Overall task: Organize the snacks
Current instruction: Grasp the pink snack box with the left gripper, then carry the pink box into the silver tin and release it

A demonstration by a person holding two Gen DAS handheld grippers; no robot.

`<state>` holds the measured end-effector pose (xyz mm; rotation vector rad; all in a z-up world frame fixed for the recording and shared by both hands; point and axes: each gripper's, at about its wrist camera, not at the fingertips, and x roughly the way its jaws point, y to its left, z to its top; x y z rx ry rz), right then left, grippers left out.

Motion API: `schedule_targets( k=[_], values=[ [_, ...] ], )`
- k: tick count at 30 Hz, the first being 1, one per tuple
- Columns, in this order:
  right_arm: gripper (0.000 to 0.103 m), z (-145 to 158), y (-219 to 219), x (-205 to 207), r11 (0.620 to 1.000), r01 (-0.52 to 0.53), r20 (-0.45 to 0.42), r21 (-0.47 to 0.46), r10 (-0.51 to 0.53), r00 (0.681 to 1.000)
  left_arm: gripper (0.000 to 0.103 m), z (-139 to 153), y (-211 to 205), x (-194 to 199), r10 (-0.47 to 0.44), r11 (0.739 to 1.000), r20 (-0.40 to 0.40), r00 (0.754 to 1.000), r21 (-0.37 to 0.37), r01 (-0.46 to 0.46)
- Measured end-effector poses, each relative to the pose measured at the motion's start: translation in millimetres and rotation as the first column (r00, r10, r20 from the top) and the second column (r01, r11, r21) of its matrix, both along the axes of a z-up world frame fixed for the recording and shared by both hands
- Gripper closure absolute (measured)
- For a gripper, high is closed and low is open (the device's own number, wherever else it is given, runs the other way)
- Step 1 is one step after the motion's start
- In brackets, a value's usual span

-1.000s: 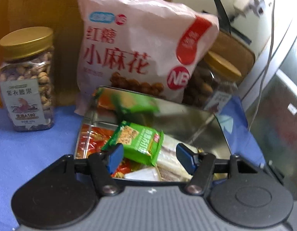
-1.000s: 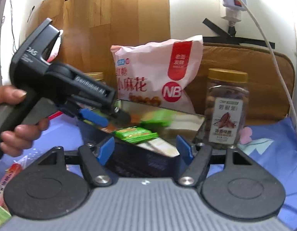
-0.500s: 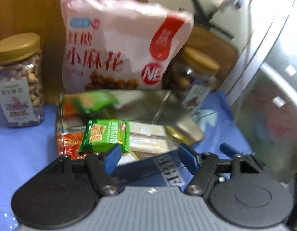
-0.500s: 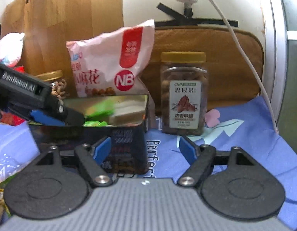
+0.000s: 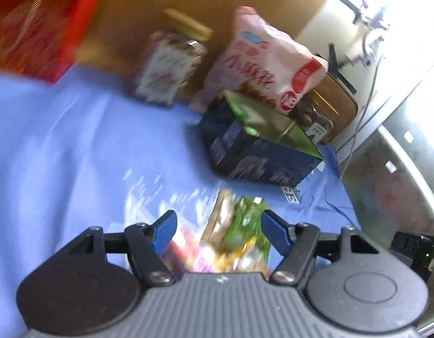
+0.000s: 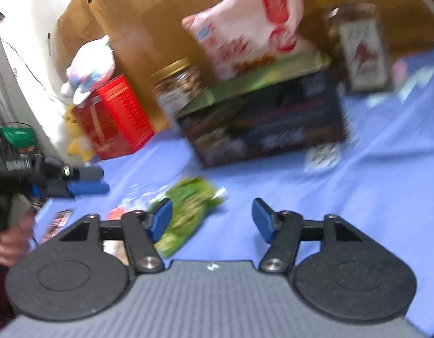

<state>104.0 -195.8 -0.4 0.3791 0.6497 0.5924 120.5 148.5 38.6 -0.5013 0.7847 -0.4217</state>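
Note:
A dark open tin box (image 5: 259, 155) (image 6: 267, 124) with a shiny inside sits on the blue cloth (image 5: 76, 140). Loose snack packets, one green (image 5: 242, 225) (image 6: 188, 208), lie on the cloth in front of it. My left gripper (image 5: 219, 228) is open and empty, hovering over these packets. My right gripper (image 6: 212, 217) is open and empty above the cloth, the green packet at its left finger. The left gripper (image 6: 84, 181) shows in the right wrist view at far left. Both views are blurred.
A pink snack bag (image 5: 270, 67) (image 6: 245, 28) leans behind the box, with nut jars on either side (image 5: 171, 67) (image 6: 357, 45). A red carton (image 5: 39, 19) (image 6: 115, 118) stands at the left. A wooden board and a cabled wall back the scene.
Both grippers have pulled back from the box and tilted down toward the cloth. The loose packets in front of the box have come into view under them.

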Motion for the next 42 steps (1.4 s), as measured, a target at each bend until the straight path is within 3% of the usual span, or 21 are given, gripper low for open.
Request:
schedule_targets(
  k=[4, 8, 12, 15, 18, 20, 23, 25, 29, 34, 39, 42],
  values=[
    [0.04, 10.3, 20.7, -34.2, 0.996, -0.087, 0.042, 0.025, 0.086, 0.995, 0.036, -9.0, 12.1, -20.9, -0.019, 0.997, -0.002, 1.0, -0.075, 0.019],
    [0.04, 27.2, 53.8, -68.5, 0.981, -0.159, 0.153, -0.11, 0.174, 0.973, 0.036, -8.8, 9.3, -24.5, -0.022, 0.998, 0.032, 0.999, -0.065, 0.024],
    [0.042, 36.5, 90.7, -89.6, 0.939, -0.288, 0.203, -0.191, 0.324, 0.924, 0.036, -12.8, 8.9, -11.5, 0.006, 0.998, 0.057, 0.998, -0.057, -0.002],
    [0.054, 25.3, 113.0, -86.5, 0.913, -0.26, 0.173, -0.314, 0.324, 0.93, 0.036, -20.0, 6.3, 6.2, 0.011, 0.999, 0.053, 0.999, -0.034, -0.01],
    [0.056, 13.5, 117.7, -80.2, 0.905, -0.205, 0.174, -0.373, 0.285, 0.943, 0.036, -30.3, -0.3, 20.5, -0.001, 1.0, 0.022, 1.0, -0.018, 0.001],
    [0.068, 8.8, 121.3, -80.5, 0.881, -0.193, 0.167, -0.433, 0.288, 0.943, 0.039, -37.7, -5.9, 22.8, -0.021, 1.0, -0.008, 1.0, -0.021, 0.02],
    [0.072, 5.7, 117.5, -82.3, 0.876, -0.205, 0.158, -0.437, 0.299, 0.941, 0.058, -39.0, -15.2, 13.0, -0.057, 0.998, 0.0, 0.998, 0.018, 0.057],
    [0.075, 5.5, 116.0, -79.8, 0.872, -0.19, 0.168, -0.451, 0.292, 0.942, 0.06, -40.3, -16.5, 4.2, -0.067, 0.998, -0.012, 0.998, 0.006, 0.067],
    [0.073, 8.1, 107.1, -81.5, 0.883, -0.191, 0.169, -0.428, 0.286, 0.943, 0.067, -41.7, -15.0, -25.4, -0.058, 0.998, 0.002, 0.998, 0.031, 0.058],
    [0.063, 10.9, 93.4, -105.1, 0.881, -0.213, 0.189, -0.423, 0.316, 0.93, 0.065, -40.3, 2.7, -56.4, -0.027, 1.0, -0.009, 1.0, -0.017, 0.026],
    [0.062, 9.0, 69.1, -118.4, 0.899, -0.227, 0.166, -0.374, 0.306, 0.937, 0.05, -33.7, 9.3, -74.2, -0.021, 0.999, 0.022, 1.0, -0.048, 0.022],
    [0.062, 4.5, 65.9, -121.7, 0.9, -0.231, 0.13, -0.37, 0.297, 0.946, 0.045, -29.6, 5.6, -72.5, -0.013, 1.0, 0.045, 0.999, -0.025, 0.014]
  ],
)
